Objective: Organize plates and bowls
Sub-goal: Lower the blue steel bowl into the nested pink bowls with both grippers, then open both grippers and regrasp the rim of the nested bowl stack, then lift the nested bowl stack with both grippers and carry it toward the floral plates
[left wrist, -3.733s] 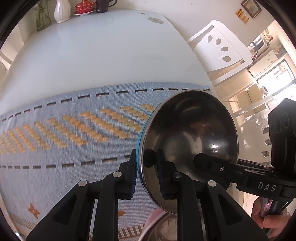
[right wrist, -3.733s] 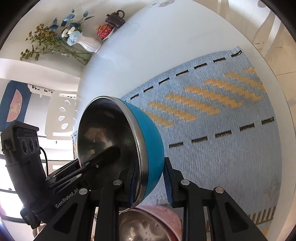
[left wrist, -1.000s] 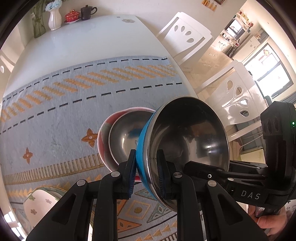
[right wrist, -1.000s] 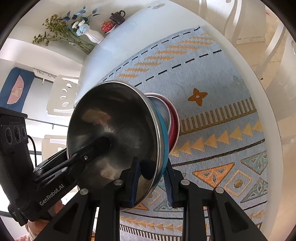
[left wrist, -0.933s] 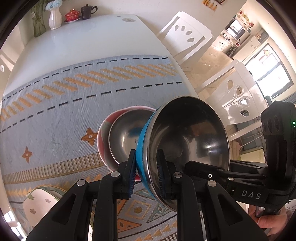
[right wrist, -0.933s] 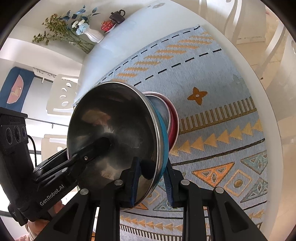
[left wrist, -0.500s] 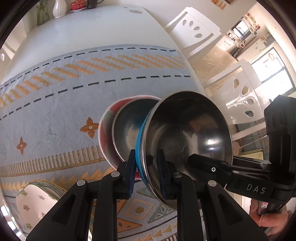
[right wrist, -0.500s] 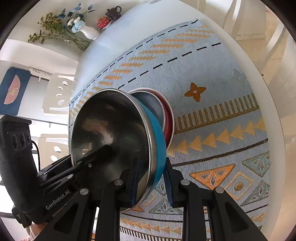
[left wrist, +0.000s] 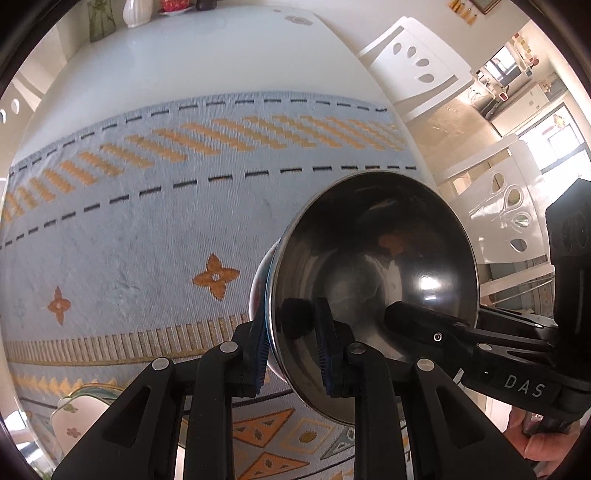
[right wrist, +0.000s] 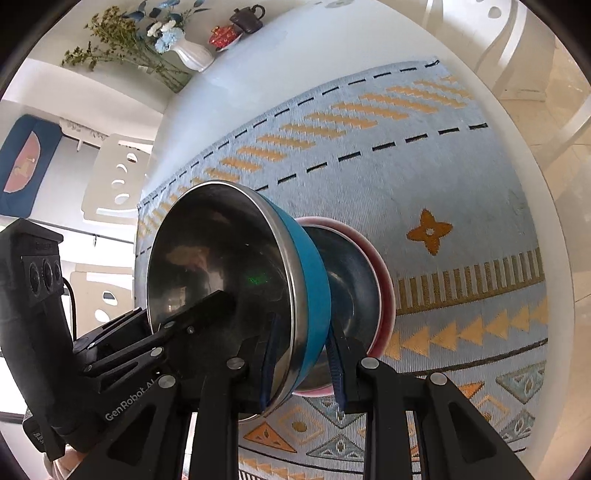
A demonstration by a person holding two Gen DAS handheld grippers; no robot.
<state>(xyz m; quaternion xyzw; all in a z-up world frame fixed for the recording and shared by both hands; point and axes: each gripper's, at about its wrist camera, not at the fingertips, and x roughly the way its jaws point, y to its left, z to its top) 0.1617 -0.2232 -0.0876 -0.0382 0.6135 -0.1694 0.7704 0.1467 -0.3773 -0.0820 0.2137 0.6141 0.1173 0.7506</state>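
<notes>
blue bowl [right wrist: 310, 280] lowered into pink bowl [right wrist: 384, 280]; "das", "genrobot".

Two steel-lined bowls: one blue-shelled bowl [right wrist: 314, 291] and one red-shelled bowl [right wrist: 382, 295] behind it. One white patterned plate [left wrist: 79, 417] (only its edge shows). Two black two-finger grippers, left gripper [left wrist: 291, 354] and right gripper [right wrist: 301, 365]. One white ceramic vase [right wrist: 194, 55], one dark teapot [right wrist: 245, 17], one woven blue-and-orange table mat [left wrist: 147, 221].

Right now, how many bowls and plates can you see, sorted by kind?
Bowls: 2 - blue bowl, pink bowl
Plates: 1 - floral plate
Total: 3
</notes>
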